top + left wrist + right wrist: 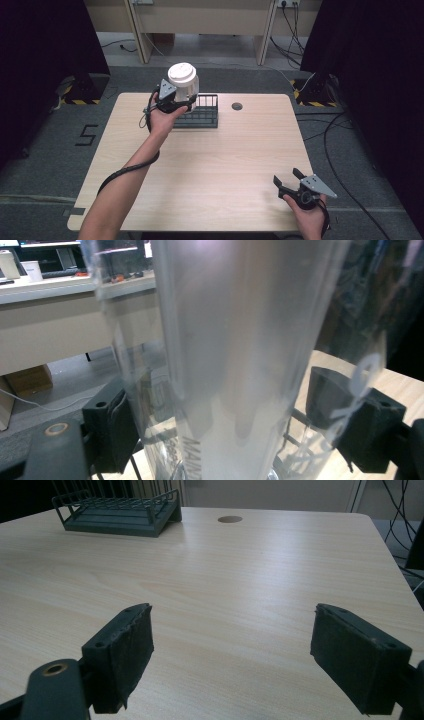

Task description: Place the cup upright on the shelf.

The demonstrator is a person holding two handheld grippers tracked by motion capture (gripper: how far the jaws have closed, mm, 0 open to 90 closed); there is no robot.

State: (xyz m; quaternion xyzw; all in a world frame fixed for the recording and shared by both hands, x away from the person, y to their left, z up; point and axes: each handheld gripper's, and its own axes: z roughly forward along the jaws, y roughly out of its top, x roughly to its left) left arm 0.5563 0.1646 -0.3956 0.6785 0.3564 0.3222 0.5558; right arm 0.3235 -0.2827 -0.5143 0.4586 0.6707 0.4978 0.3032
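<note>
Your left gripper [176,101] has its jaws clamped on a clear plastic cup [185,85] with a white lid [181,73], one jaw pressing on each side of the cup's wall. In the left gripper view the cup [240,355] stands upright between the two black jaws, with white lettering low on its clear wall. You hold the cup in the air at the left end of the dark wire rack [202,112], its lid above the rack's top rail; whether its base touches the rack you cannot tell from these views. The rack sits on the desk [210,170] at its far edge, and a round cable hole [237,106] lies just to the right of it.

Your right gripper [292,186] sits well away from the rack, at the near right corner of the desk, with your hand [310,215] behind it. Its jaws stand wide apart and grip nothing. In the right gripper view the rack [117,512] lies far off at the upper left, with bare desk [225,590] between it and the jaws.
</note>
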